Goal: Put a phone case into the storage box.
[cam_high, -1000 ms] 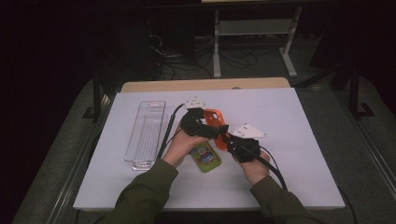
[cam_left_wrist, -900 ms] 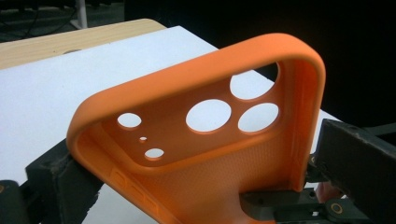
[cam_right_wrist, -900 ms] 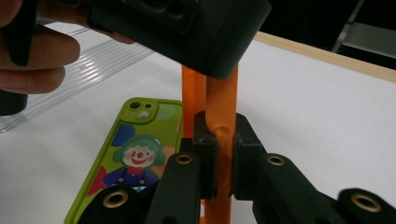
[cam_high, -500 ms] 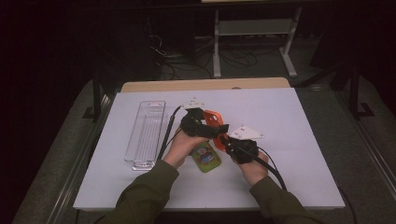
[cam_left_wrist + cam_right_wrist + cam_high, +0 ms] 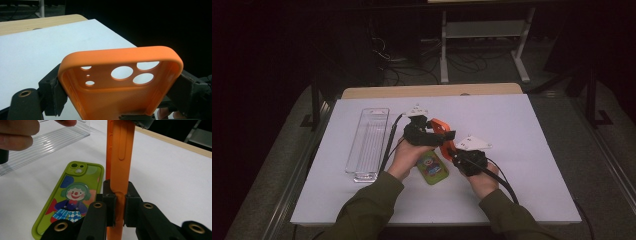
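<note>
**Holding an orange phone case between both my grippers**

Gripping the orange phone case [image 5: 441, 131] from two sides, I have it lifted off the white table [image 5: 532, 150], above and just beside the green phone case [image 5: 432, 168]. My left gripper [image 5: 427, 131] clamps the case across its width: in the left gripper view the black jaws press against the two long edges of the case [image 5: 120, 82], and I look into its hollow inner side. It is a soft-looking, matte orange shell with rounded corners, a raised rim, and a cluster of round camera cut-outs, three large and some small. My right gripper [image 5: 117, 205] is closed on the case's thin side edge, the pads pinching the wall so the case [image 5: 120, 157] stands on edge in front of that camera, showing a long moulded button strip.

The green case [image 5: 72, 202] lies flat on the table just beside my right jaws, printed with a cartoon clown. A clear plastic tray [image 5: 368, 142] lies to the left, near my left hand [image 5: 404, 157].
</note>
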Demonstrator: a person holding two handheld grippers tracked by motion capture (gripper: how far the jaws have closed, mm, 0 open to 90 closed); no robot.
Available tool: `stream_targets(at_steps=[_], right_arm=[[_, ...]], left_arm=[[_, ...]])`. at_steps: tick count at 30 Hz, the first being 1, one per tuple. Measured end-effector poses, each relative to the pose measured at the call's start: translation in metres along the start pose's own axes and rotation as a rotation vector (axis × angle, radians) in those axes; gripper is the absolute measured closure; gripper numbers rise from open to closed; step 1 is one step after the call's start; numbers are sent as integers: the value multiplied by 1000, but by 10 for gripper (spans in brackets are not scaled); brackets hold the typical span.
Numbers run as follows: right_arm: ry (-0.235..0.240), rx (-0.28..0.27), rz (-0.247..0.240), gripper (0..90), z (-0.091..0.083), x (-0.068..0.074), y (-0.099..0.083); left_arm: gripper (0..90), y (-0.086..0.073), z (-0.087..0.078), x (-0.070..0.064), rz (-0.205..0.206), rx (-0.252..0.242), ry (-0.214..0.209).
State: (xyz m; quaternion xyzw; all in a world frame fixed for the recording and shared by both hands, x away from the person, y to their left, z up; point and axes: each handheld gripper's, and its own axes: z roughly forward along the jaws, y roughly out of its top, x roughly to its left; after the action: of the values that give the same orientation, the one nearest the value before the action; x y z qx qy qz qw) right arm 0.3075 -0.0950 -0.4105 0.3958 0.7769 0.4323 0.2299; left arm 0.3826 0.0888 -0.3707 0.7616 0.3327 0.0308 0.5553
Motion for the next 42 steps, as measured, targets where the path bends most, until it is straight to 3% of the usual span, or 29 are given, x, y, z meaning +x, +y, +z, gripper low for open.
stream_targets(at_steps=[4, 6, 11, 18, 26, 31, 33, 37, 42], right_arm=[[15, 8, -11, 790, 0, -2, 0], [26, 10, -13, 771, 1, -2, 0], [53, -5, -19, 597, -2, -6, 0], [106, 0, -14, 442, -10, -21, -3], [157, 57, 13, 253, -17, -36, -7], [144, 57, 9, 129, -24, -44, -13], [123, 55, 2, 119, -27, -46, -17], [139, 69, 0, 8, -31, -49, -26], [137, 76, -11, 2, -37, -51, -36]], left_arm=[[159, 0, 0, -1, -8, 3, 4], [161, 0, 0, -3, 20, 4, 17], [163, 0, 0, -3, 36, 9, 32], [163, 2, -3, 1, 65, 18, 38], [162, 3, -7, 1, 61, 26, 31], [162, 5, -10, 2, 69, 27, 33], [163, 6, -12, 3, 73, 27, 33], [162, 8, -15, 3, 72, 22, 34], [162, 11, -18, 3, 76, 18, 35]])
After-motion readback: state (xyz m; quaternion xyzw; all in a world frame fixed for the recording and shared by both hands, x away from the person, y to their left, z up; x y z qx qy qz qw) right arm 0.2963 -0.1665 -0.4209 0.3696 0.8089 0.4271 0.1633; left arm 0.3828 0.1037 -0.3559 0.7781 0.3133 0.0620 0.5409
